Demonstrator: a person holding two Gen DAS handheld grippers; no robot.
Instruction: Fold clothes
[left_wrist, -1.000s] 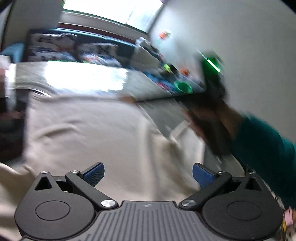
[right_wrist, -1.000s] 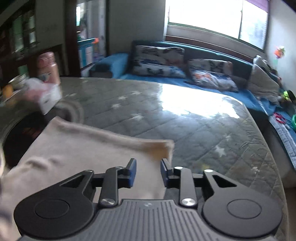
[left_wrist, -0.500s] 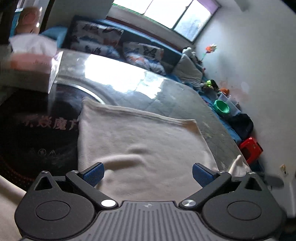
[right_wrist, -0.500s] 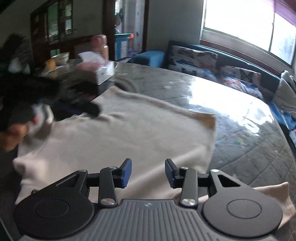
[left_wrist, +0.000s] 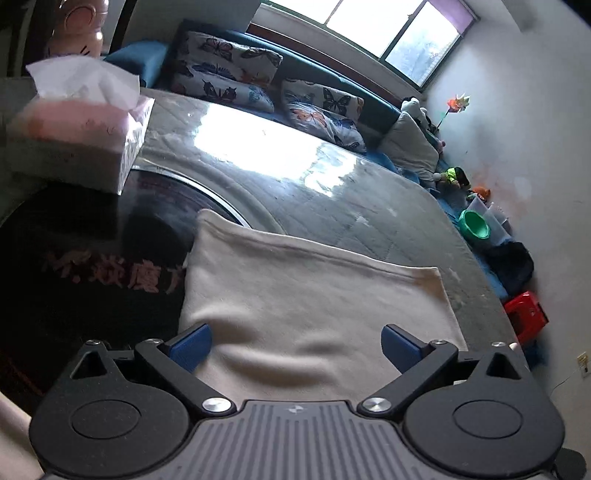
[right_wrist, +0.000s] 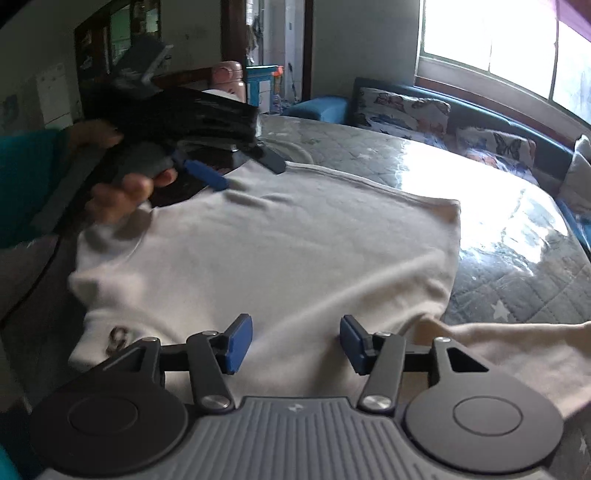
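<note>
A cream garment (left_wrist: 314, 295) lies folded flat on the grey quilted table; it also shows in the right wrist view (right_wrist: 277, 251), with a loose sleeve (right_wrist: 517, 343) spread at the right. My left gripper (left_wrist: 295, 343) is wide open and empty above the garment's near part. It also shows blurred in the right wrist view (right_wrist: 236, 173), over the garment's far left corner. My right gripper (right_wrist: 295, 343) is open and empty above the garment's near edge.
A pink tissue box (left_wrist: 77, 136) stands at the left by a dark round mat (left_wrist: 74, 266). A blue sofa with butterfly cushions (left_wrist: 229, 74) runs along the back. A green bowl (left_wrist: 474, 223) and red stool (left_wrist: 524, 314) sit on the floor at right.
My right gripper let go of the garment's corner, opened and drew back. My left gripper swung to face the garment from the left and stayed open.
</note>
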